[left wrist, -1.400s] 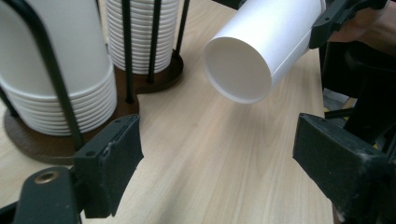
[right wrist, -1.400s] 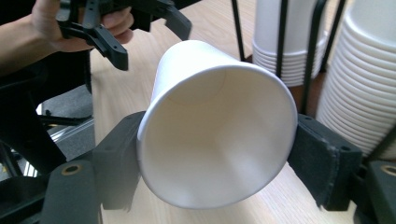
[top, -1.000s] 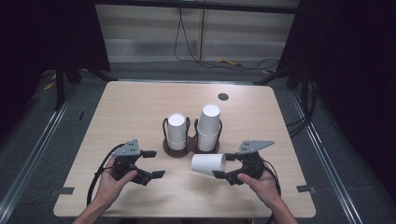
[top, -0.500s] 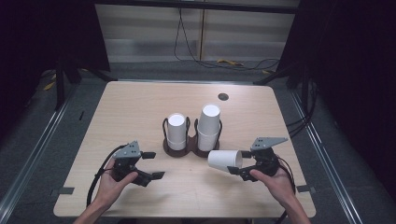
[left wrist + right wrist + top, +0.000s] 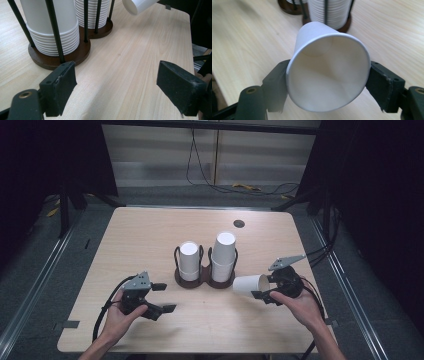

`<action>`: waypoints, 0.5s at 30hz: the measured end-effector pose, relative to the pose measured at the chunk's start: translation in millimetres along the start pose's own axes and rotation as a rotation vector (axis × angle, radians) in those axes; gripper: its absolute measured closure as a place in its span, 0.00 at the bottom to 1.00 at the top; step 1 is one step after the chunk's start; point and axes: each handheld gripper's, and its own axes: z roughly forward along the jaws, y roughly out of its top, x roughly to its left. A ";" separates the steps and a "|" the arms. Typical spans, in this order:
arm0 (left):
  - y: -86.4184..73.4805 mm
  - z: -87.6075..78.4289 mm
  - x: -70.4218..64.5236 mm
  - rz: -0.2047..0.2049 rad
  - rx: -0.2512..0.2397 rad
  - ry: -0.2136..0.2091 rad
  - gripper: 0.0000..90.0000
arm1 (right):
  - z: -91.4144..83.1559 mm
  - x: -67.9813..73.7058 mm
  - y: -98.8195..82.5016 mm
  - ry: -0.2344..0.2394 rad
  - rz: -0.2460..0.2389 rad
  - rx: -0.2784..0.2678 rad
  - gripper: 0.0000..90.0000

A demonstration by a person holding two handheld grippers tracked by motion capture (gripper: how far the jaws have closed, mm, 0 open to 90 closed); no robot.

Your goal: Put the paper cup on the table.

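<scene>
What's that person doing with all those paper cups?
A person is working at a wooden table with a grabbing tool in each hand. The right tool is squeezing one white paper cup by its rim, holding it sideways just beside the stacks; its jaws have just been closing on it. Two stacks of white cups stand in a dark wooden holder. The left tool is open near the table, holding nothing.

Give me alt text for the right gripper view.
The right gripper clamps a white paper cup on its side, open mouth toward the camera. Behind it, stacked cups stand in a dark wooden holder on the table.
</scene>
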 end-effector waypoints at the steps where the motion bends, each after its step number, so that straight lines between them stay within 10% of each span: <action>1: -0.3 -0.3 0.0 0.000 0.003 0.003 0.18 | -0.5 -1.9 1.6 -0.004 -0.002 0.015 0.28; 15: 0.4 0.2 -1.3 0.009 0.000 -0.001 0.18 | -0.4 -21.8 23.6 -0.078 0.012 0.167 0.28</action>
